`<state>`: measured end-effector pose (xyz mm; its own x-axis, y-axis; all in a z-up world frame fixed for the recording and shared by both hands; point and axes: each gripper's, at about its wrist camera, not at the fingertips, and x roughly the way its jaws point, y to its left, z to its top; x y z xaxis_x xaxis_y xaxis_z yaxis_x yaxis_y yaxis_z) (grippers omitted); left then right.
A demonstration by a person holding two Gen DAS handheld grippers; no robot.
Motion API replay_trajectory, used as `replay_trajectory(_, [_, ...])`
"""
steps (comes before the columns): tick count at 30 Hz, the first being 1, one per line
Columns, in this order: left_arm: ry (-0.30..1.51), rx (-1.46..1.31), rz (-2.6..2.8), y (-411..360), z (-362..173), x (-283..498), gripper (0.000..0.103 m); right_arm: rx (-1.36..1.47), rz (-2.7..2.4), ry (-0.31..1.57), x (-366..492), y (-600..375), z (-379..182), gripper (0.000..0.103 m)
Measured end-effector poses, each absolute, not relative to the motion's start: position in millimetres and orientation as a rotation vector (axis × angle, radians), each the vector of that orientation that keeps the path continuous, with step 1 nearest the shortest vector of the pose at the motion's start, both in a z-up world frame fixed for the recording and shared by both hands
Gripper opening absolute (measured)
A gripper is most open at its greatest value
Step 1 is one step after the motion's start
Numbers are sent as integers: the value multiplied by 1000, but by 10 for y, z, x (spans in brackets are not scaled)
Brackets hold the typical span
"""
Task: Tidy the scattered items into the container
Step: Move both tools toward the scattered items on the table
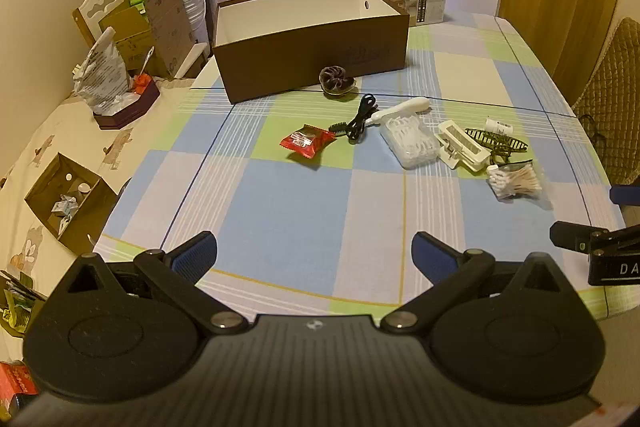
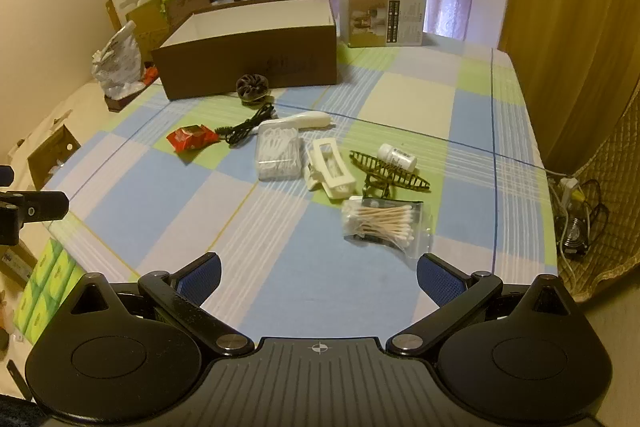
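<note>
Left wrist view: checked cloth table (image 1: pixel 280 203), then brown cardboard box (image 1: pixel 312 67) at far centre, white inside, nothing seen within. Judged as the very start, nothing tidied. Scattered between box and grippers: clear floss-pick tub (image 1: pixel 408 143), white clip (image 1: pixel 462 147), bagged cotton swabs (image 2: pixel 384 221), crinkly red packet (image 1: pixel 306 141), black cable (image 1: pixel 360 119). Left gripper (image 1: pixel 314 255) and right gripper (image 2: pixel 318 277) both spread wide, holding nothing. Next, likely: reach forward, close on one item.

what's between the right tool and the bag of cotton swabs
Nothing visible. The right tool is open, and only bare checked tablecloth lies between it and the bag of cotton swabs.
</note>
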<state>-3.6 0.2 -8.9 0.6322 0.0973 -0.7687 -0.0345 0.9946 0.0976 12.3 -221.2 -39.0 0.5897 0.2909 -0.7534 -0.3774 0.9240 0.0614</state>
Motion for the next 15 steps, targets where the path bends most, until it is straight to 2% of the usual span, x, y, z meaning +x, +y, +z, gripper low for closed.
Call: replay_trajectory(15, [905,71,74,-8,-151,62,102,-118,388,876,201,-2212,-432,101])
